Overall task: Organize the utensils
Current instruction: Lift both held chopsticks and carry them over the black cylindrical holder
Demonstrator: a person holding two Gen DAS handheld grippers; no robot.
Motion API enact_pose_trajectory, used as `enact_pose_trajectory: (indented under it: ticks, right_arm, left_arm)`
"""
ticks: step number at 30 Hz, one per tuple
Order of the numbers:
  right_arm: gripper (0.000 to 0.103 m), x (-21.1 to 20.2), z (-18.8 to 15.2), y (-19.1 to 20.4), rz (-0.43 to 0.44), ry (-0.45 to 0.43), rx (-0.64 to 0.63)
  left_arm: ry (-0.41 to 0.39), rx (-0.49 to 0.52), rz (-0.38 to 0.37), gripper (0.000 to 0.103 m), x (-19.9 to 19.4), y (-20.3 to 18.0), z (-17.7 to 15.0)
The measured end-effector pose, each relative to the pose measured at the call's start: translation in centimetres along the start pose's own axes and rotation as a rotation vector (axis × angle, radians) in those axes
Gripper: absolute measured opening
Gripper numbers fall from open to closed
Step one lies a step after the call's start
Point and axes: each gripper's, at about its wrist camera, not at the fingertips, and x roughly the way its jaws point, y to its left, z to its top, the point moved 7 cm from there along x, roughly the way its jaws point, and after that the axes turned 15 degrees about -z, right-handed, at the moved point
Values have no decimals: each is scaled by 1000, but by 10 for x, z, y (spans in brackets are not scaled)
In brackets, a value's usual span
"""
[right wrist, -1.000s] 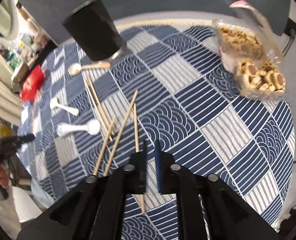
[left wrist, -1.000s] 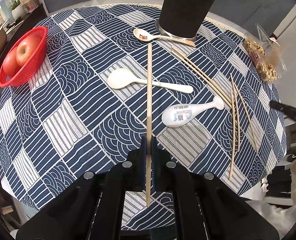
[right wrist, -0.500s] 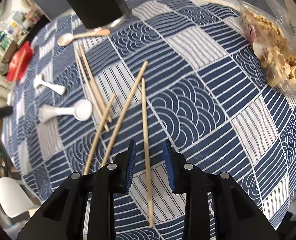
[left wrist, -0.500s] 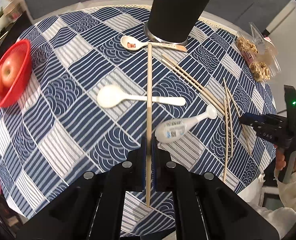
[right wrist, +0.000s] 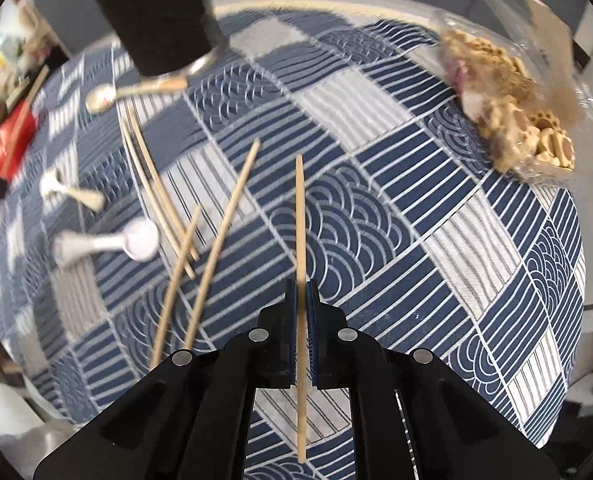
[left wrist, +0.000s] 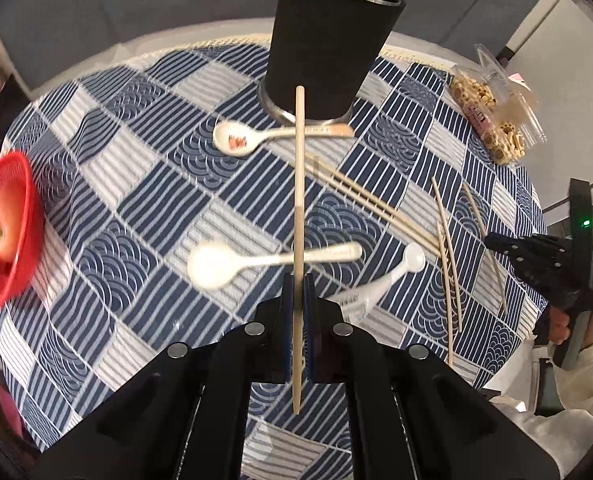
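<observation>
My left gripper (left wrist: 297,280) is shut on a wooden chopstick (left wrist: 299,184) held above the table, its far tip in front of the black utensil cup (left wrist: 328,40). My right gripper (right wrist: 301,286) is shut on another chopstick (right wrist: 299,216) near the table's edge. Several more chopsticks (left wrist: 376,204) lie loose on the blue patterned cloth. A white spoon with a red print (left wrist: 248,138) lies at the cup's base. A plain white spoon (left wrist: 256,262) and a labelled white spoon (left wrist: 380,284) lie nearer. The other gripper (left wrist: 536,264) shows at the right in the left wrist view.
A red basket (left wrist: 12,240) with an apple sits at the left table edge. A clear pack of biscuits (left wrist: 492,120) lies at the far right. The round table (right wrist: 456,240) drops off close behind the right gripper. A person's hand and pale sleeve (left wrist: 576,344) hold the right tool.
The left gripper has carried its chopstick toward the black cup, which now looms larger. The right gripper opened around a lying chopstick, then shut on it.
</observation>
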Motion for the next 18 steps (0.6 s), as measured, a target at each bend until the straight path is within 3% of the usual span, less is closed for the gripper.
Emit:
enact_pose_trajectory:
  ticks: [6,9,15,18]
  right_arm:
    - [5,-22,16,-14,23,-58,86]
    - [5,-36,23,-11,45,-101,122]
    - [5,-83,56,-5,152,-284,206]
    - [5,-103,71,1,216,-335,204]
  left_arm:
    - [-25,32,-26,5,-4,3,15]
    - [-44,57,-2,5,-6,8,22]
    - [-181,107,-23,5,-37,-6,38]
    - [-223,137,-47,5,-51,-17,51]
